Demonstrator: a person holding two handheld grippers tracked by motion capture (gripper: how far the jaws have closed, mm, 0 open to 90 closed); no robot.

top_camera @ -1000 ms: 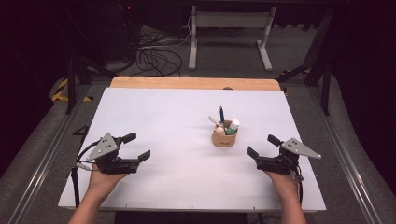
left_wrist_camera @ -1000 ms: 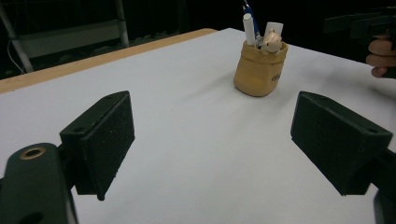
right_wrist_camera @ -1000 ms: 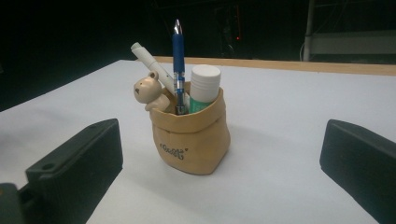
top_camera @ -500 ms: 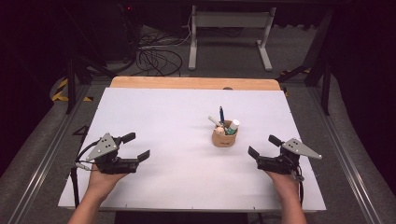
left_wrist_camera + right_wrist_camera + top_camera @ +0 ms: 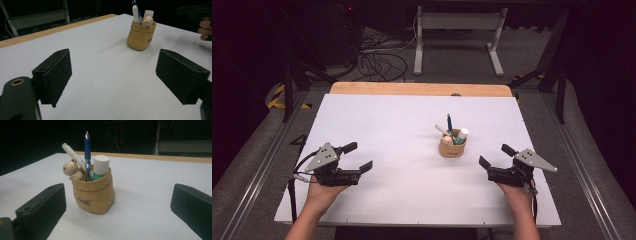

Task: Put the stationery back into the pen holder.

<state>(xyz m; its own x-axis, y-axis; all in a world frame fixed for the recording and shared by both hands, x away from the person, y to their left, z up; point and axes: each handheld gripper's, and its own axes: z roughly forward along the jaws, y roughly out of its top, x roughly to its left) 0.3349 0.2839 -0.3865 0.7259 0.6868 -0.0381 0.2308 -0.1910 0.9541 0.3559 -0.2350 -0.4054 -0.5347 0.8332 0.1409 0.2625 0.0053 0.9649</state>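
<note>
- The tan pouch [image 5: 452, 148] stands upright on the white counter [image 5: 402, 125], right of its middle and nearer the right claw than the left.
- Inside the pouch stand 1 blue pen [image 5: 87, 150], 1 white pen [image 5: 72, 154] leaning to one side, 1 white-capped green tube [image 5: 100, 165] and 1 small bear figure [image 5: 69, 169] at the rim.
- The left claw [image 5: 358, 157] rests low over the counter's near-left part, its jaws spread wide with nothing between them, well apart from the pouch.
- The right claw [image 5: 495, 155] sits near the counter's right edge, jaws also spread wide and empty, aimed at the pouch, which stands near it but untouched.
- Each claw is held by 1 hand reaching in from the near edge.
</note>
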